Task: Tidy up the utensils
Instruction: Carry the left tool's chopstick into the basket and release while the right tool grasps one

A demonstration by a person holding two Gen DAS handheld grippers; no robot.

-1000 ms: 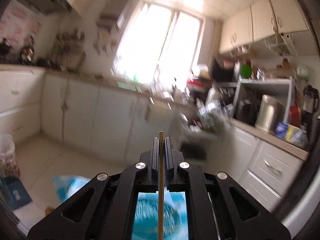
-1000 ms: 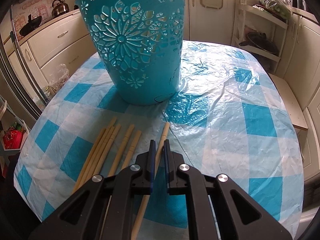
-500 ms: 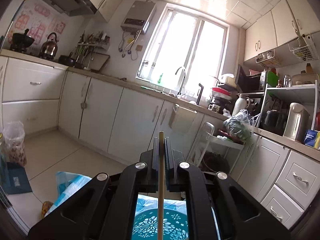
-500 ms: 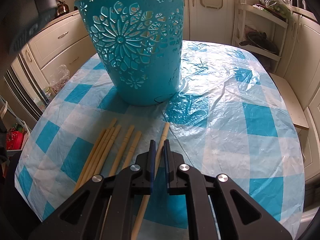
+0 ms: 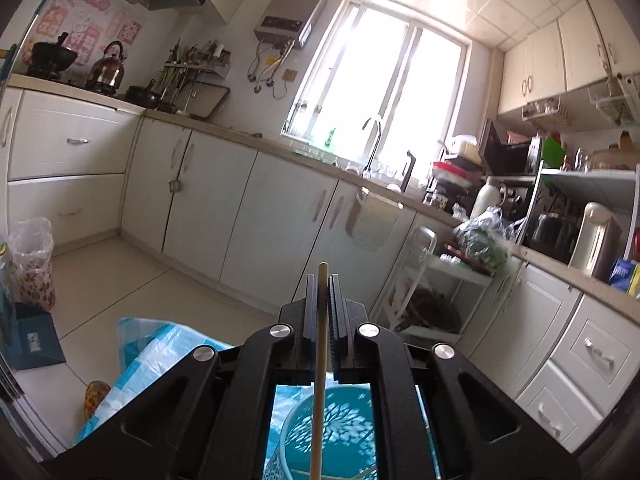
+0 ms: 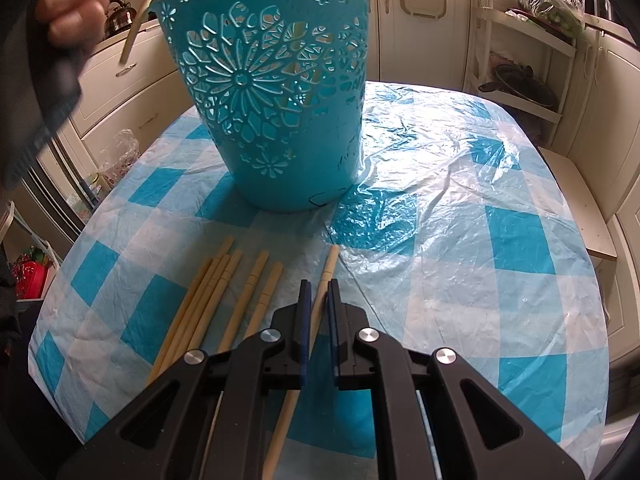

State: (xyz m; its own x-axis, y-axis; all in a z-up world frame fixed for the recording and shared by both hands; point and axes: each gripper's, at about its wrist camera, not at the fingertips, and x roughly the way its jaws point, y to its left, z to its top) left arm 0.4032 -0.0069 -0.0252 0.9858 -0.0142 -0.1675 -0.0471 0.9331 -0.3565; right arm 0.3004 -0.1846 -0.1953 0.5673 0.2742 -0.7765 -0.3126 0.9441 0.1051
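My left gripper [image 5: 321, 282] is shut on a wooden chopstick [image 5: 320, 380] and holds it upright above the teal cut-out basket [image 5: 336, 432]. In the right wrist view that chopstick [image 6: 140, 20] hangs beside the basket's [image 6: 276, 92] upper left rim. My right gripper [image 6: 317, 286] is low over the table, its jaws a narrow gap apart around a chopstick [image 6: 324, 280] lying there. I cannot tell if they pinch it. Several more chopsticks [image 6: 216, 296] lie to its left.
The round table [image 6: 500, 240] has a blue-and-white checked cloth under clear plastic. Kitchen cabinets [image 5: 248, 216] and a wire rack [image 5: 432, 292] stand beyond it. The person's hand [image 6: 68, 12] shows at upper left.
My left gripper has swung with its chopstick over the basket and moved lower; the hand and chopstick now show in the right wrist view. My right gripper has stayed put.
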